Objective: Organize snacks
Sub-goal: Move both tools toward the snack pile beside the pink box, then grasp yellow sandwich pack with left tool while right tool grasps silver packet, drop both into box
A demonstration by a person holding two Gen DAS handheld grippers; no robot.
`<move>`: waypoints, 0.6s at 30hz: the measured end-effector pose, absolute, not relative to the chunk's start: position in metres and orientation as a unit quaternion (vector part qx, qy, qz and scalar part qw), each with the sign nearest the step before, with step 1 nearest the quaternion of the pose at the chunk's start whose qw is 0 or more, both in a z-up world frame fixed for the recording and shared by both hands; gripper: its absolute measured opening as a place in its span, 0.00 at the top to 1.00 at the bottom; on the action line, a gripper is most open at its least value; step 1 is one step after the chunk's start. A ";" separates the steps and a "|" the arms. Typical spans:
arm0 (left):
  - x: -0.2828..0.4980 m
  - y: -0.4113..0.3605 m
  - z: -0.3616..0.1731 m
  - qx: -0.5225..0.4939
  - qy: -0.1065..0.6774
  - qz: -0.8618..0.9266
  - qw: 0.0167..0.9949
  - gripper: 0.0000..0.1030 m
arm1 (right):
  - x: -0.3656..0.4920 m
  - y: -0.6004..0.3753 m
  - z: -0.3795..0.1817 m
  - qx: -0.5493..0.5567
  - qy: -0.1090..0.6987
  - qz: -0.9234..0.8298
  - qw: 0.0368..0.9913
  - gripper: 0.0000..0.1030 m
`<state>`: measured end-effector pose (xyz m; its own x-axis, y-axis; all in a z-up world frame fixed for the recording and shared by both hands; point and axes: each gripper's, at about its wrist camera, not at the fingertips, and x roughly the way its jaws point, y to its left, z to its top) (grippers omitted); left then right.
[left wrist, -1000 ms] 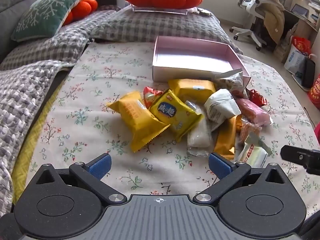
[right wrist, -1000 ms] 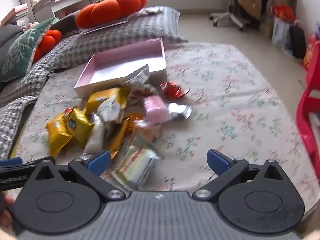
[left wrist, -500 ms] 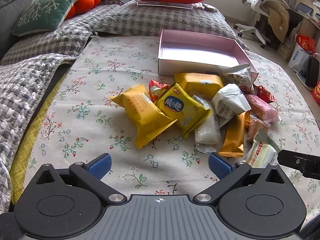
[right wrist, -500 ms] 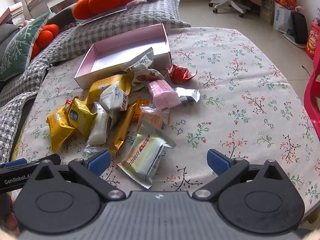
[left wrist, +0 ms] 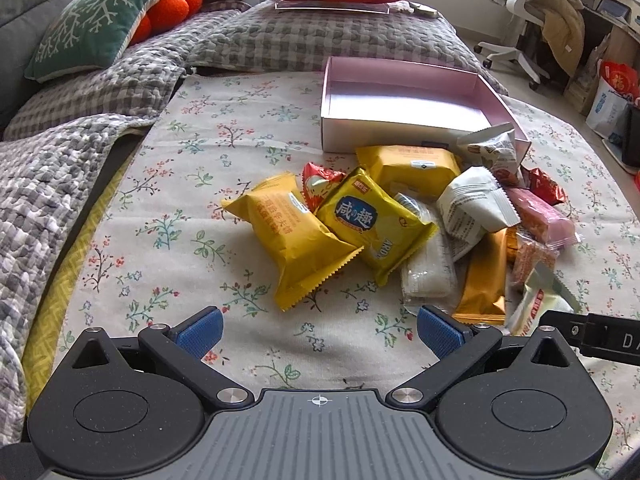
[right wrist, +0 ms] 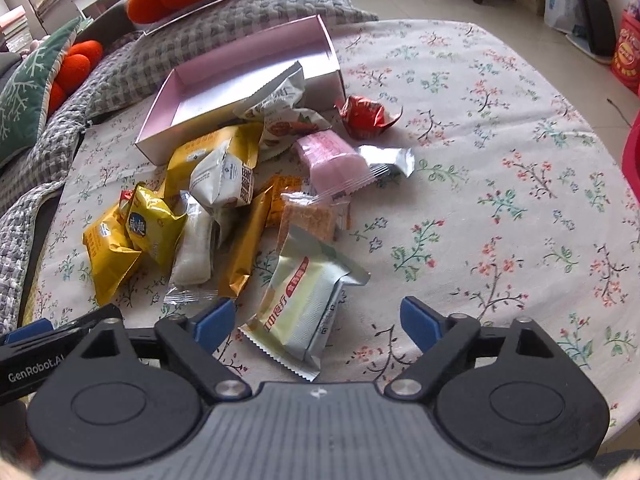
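The right gripper (right wrist: 316, 320) is hanging over the near end of the snack pile (right wrist: 240, 200), its jaws wide apart though they have just been closing a little, and a pale green packet (right wrist: 308, 300) is lying between the blue pads, untouched by either. Only the right wrist view is showing this packet whole; in the left wrist view just its corner (left wrist: 536, 300) is peeking out beside the right gripper's black finger. The left gripper (left wrist: 320, 330) is also standing open, over bare floral cloth (left wrist: 160, 240), with nothing between its pads. Its view is giving the clearer look at the yellow packets (left wrist: 296, 236) and at the inside of the pink box (left wrist: 404, 100), which is sitting just behind the pile. The red wrapper (right wrist: 366, 114) is lying near the box's corner.
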<state>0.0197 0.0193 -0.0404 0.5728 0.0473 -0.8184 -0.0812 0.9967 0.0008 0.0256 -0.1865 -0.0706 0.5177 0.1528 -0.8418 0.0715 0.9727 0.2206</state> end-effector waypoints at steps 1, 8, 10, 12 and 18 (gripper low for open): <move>0.021 0.020 -0.041 -0.018 0.461 0.037 0.887 0.00 | 0.026 -0.186 -0.071 0.114 0.491 0.022 0.863 0.18; 0.032 0.029 -0.052 -0.028 0.460 0.037 0.887 0.00 | 0.031 -0.189 -0.080 0.116 0.498 0.009 0.860 0.19; 0.036 0.036 -0.055 -0.041 0.461 0.033 0.886 0.00 | 0.032 -0.190 -0.084 0.119 0.501 0.007 0.857 0.21; 0.040 0.040 -0.057 -0.045 0.459 0.032 0.887 0.00 | 0.034 -0.189 -0.089 0.123 0.504 0.007 0.855 0.26; 0.054 0.048 -0.056 -0.067 0.452 0.024 0.889 0.00 | 0.037 -0.184 -0.094 0.127 0.490 0.002 0.862 0.34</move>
